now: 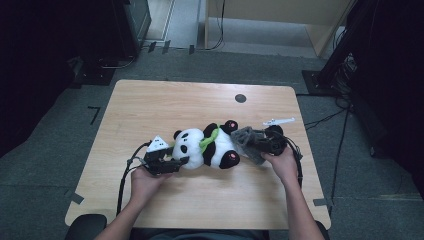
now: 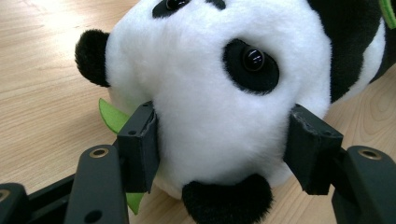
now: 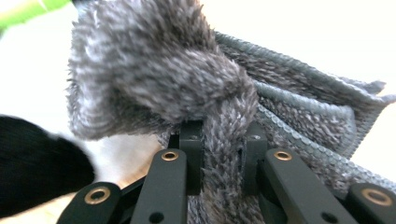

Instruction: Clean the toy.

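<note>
Nearest to us, our left gripper (image 1: 176,163) lies low on the table (image 1: 165,100) at the near left and clamps the toy panda's (image 1: 207,146) white head between its two pads (image 2: 138,144), one on each cheek, with a black ear just in front of the jaws and a green felt leaf (image 2: 111,115) tucked under the head. A little farther and to the right, our right gripper (image 1: 256,142) has its jaws pinched narrow on a bunched fold of the grey cloth (image 3: 187,79), and the cloth presses against the panda's rear by its pink-soled feet. Beyond the right hand (image 1: 283,161), a small white object (image 1: 278,121) lies on the wood, and a dark round spot (image 1: 240,98) marks the far side.
</note>
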Demonstrator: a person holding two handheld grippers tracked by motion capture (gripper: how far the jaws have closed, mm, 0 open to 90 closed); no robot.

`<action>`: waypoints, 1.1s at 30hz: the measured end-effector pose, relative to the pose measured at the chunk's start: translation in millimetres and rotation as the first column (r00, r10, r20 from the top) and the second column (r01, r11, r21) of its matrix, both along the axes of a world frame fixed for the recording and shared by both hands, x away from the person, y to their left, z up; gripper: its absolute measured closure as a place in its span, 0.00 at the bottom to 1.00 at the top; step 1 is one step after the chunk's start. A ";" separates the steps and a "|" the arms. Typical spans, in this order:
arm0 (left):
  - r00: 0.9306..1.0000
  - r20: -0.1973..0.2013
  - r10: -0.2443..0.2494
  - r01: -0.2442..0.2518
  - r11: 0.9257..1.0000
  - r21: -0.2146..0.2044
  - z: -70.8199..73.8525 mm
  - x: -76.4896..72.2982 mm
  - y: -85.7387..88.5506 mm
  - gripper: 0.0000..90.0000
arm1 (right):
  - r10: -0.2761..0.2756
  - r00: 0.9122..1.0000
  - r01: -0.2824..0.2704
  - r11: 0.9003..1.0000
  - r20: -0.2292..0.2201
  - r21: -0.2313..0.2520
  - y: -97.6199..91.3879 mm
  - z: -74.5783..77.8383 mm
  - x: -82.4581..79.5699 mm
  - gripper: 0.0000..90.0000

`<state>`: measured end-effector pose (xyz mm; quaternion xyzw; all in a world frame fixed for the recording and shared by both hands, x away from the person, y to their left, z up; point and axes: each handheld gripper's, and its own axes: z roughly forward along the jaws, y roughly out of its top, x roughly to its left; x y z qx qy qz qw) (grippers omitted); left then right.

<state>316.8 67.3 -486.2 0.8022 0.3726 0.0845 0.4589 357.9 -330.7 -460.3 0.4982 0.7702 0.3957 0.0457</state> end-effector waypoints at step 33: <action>0.999 0.031 0.032 -0.031 0.999 -0.042 -3.1 -3.4 -1.5 0.39 | 0.340 0.938 -0.336 0.940 0.071 -0.064 149.4 97.9 17.2 0.87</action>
